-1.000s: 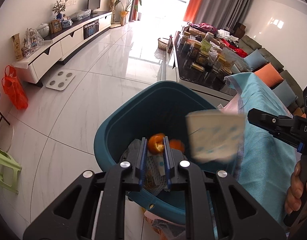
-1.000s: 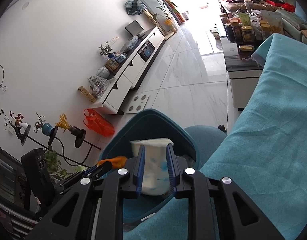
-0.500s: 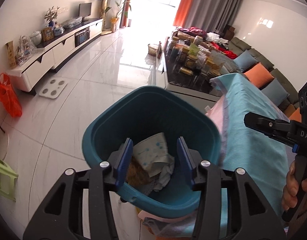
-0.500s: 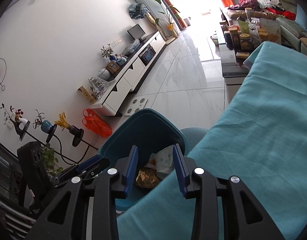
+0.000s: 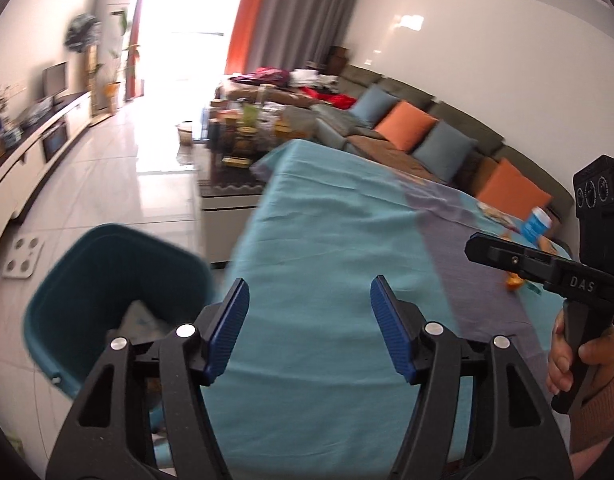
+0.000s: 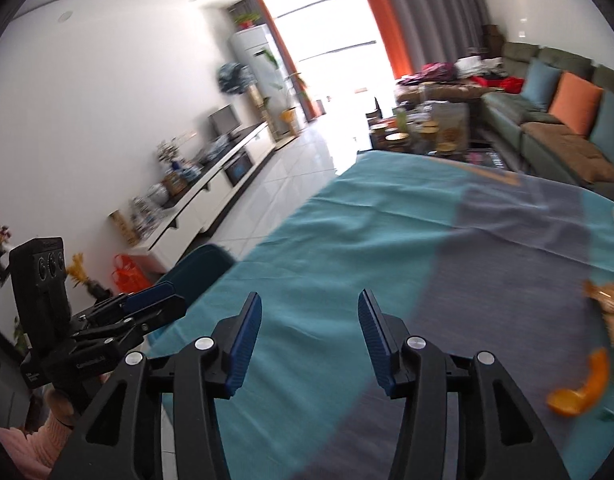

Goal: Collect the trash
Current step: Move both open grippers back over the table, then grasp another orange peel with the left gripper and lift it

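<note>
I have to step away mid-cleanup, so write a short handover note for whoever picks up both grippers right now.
Left gripper: jaws opening, nothing between them.
Right gripper: jaws opening, also empty.
Teal bin stands on the floor beside the cloth-covered table, with paper trash already inside.
Left to collect on the table: orange peel, crumpled wrappers, a blue cup at the far edge.

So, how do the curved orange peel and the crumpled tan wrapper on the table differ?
The curved orange peel is bright orange and a smooth crescent; the crumpled tan wrapper is pale brownish and irregular. The peel lies nearer the right gripper; the wrapper sits farther up the grey cloth. The peel looks smaller than the wrapper. Both lie loose on that cloth, untouched, while the gripper's empty jaws are opening.
</note>
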Demonstrator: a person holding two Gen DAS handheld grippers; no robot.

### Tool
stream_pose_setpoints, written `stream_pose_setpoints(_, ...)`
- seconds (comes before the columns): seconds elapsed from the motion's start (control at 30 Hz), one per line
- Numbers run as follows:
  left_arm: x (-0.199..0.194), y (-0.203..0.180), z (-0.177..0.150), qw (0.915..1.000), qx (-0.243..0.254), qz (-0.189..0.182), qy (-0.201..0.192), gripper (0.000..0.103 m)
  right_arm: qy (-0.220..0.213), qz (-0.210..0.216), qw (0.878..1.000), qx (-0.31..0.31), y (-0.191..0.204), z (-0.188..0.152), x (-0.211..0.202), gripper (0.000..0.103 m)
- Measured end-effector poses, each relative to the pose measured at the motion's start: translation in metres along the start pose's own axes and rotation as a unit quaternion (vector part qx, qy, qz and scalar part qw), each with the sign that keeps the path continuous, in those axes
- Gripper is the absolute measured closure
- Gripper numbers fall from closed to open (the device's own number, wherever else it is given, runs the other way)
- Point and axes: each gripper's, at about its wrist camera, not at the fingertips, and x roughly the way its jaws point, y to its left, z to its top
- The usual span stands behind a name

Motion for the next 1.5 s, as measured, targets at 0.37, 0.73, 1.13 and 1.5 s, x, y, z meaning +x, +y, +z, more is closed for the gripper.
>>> stream_pose_setpoints(0.37, 0.062, -0.150, -0.014, 0.9862, 0.107, -0.112, 0.059, 0.041, -0.059, -0.130, 0.987, 0.077, -0.107, -0.033, -0.091, 0.054)
stream_pose_setpoints(0.73, 0.118, -0.237, -0.019, 0.9706, 0.145, -0.150, 0.120, 0.043, -0.055, -0.172, 0.974, 0.140, -0.179, -0.067, -0.116, 0.050)
stream_pose_setpoints(1.13, 0.157, -0.262, -0.014, 0.9645, 0.145, -0.147, 0.164, 0.052, -0.040, -0.139, 0.978, 0.147, -0.185, -0.069, -0.099, 0.051)
stream_pose_setpoints(1.5, 0.160, -0.272, -0.016, 0.9612, 0.163, -0.152, 0.162, 0.078, -0.039, -0.119, 0.981, 0.148, -0.183, -0.071, -0.097, 0.086)
